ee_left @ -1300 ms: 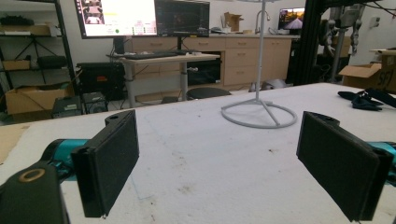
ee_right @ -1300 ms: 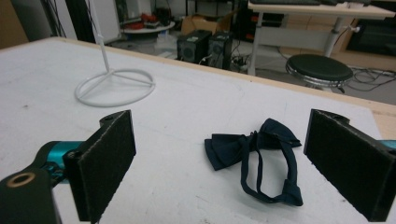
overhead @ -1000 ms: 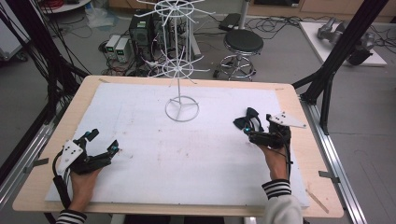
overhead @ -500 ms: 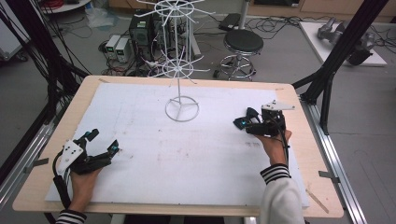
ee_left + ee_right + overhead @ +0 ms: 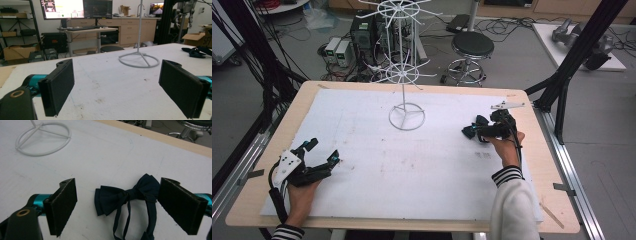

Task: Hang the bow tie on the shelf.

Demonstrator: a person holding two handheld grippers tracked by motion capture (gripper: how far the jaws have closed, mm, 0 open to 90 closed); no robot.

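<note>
Dark bow tie (image 5: 127,195) lay flat near the surface's (image 5: 362,130) right edge, long axis spanning the right hand-held gripper's (image 5: 125,207) parted jaws, straps trailing toward it, white wire stand (image 5: 406,116) well apart at the far edge's middle, left hand-held gripper (image 5: 120,87) gaping near the near-left corner.

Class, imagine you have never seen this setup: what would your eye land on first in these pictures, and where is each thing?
A tall white wire stand rises from the middle of the far side of the white table. A dark bow tie lies flat near the table's right side, between the open jaws of the right hand-held gripper. The left hand-held gripper rests open at the near left, holding nothing.
</note>
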